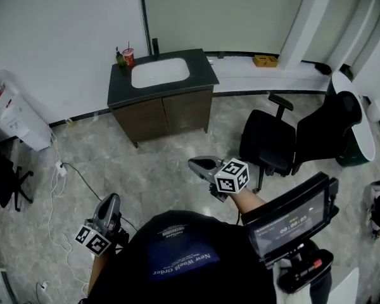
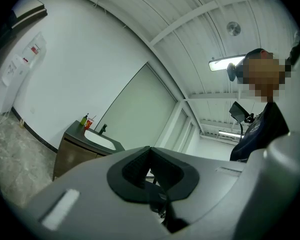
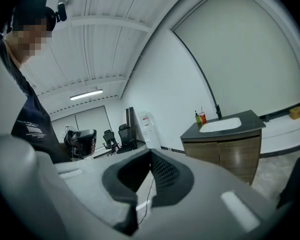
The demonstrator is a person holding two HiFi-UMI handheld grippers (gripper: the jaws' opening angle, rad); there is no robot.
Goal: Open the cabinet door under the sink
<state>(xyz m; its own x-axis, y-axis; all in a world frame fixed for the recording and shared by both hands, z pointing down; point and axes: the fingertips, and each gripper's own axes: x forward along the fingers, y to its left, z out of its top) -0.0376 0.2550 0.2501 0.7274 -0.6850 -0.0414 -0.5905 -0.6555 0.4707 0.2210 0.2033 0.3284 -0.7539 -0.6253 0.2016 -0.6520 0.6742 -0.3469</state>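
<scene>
The step in hand is, by the look of it, the approach: the person stands well apart from the sink cabinet (image 1: 163,114), with open floor between. The cabinet sits at the far wall, left of centre in the head view. It has a dark top, a white basin (image 1: 159,73) and two brown doors side by side below, both of them closed. A red cup (image 1: 128,56) stands at the far left corner of the top.

The left gripper (image 1: 112,199) is held low at the near left. The right gripper (image 1: 192,164) is a little farther out and nearer the cabinet. In each gripper view the jaws stand fully together, pad against pad, with nothing between them. Both grippers point roughly toward the cabinet, which shows to the left of the left gripper's (image 2: 150,149) jaws and to the right of the right gripper's (image 3: 150,153) jaws.

To do this well, the person should close the gap first, passing left of the black office chair (image 1: 269,138). The jaws should be opened before arrival, not at the door. No handle can be made out from here, so the likely grip is a door's edge at the middle seam or under the top. The pull should then follow the hinge arc, with the body clear of the swing.
</scene>
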